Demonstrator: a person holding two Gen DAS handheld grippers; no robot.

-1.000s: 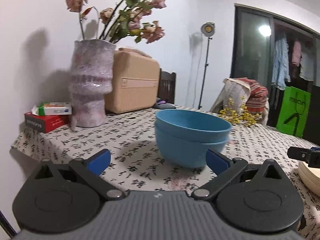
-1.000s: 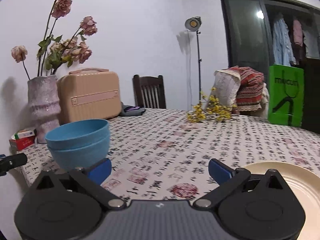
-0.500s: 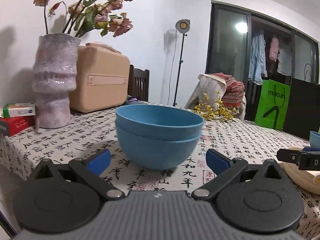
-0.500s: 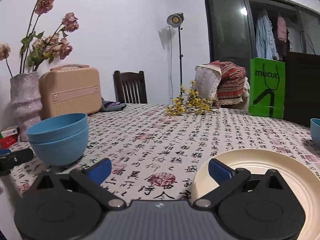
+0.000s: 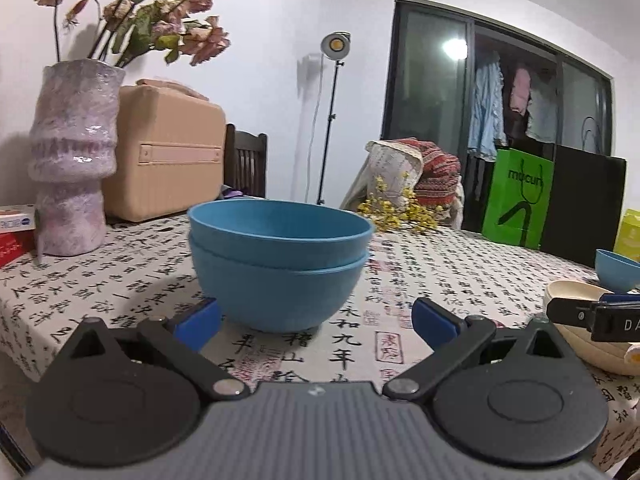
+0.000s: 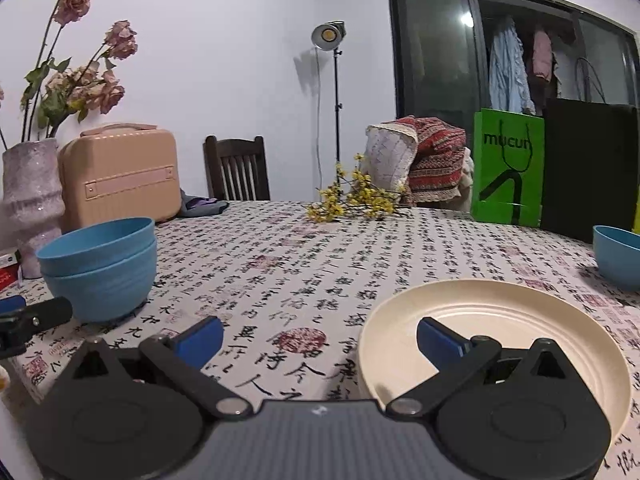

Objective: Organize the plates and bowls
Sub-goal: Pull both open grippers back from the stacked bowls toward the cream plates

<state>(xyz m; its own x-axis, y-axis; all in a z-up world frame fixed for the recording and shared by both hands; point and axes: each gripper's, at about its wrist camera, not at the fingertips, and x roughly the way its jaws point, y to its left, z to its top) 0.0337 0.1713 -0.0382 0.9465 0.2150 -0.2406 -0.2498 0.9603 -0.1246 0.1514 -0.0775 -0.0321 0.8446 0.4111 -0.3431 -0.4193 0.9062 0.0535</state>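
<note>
Left wrist view: left gripper (image 5: 316,322) spread wide, blue fingertips (image 5: 200,322) either side of the base of two nested blue bowls (image 5: 278,264), not touching them. Bowl stack sits upright on the calligraphy-print tablecloth (image 5: 420,264), near the table's left edge. Behind the stack, a mottled pink vase (image 5: 72,156) of dried roses, a tan hard case (image 5: 168,156), and a red box (image 5: 10,242) at far left. At right edge, a cream plate stack (image 5: 580,320) with the right gripper's finger in front of it, and a single blue bowl (image 5: 616,270) beyond.

Right wrist view: right gripper (image 6: 320,340) also wide apart, holding nothing. Its right fingertip (image 6: 440,340) hangs over the cream plate (image 6: 500,320); cannot tell if it touches. Left fingertip is over bare cloth. Nested blue bowls (image 6: 100,268) sit at left, well apart from the plate, with the left gripper's finger tip just beside them. Single blue bowl (image 6: 618,256) at far right, near the plate. Yellow flower sprigs (image 6: 352,200) lie at the table's far side; green shopping bag (image 6: 508,172), dark wooden chair (image 6: 236,168) and lamp stand (image 6: 330,36) behind.
</note>
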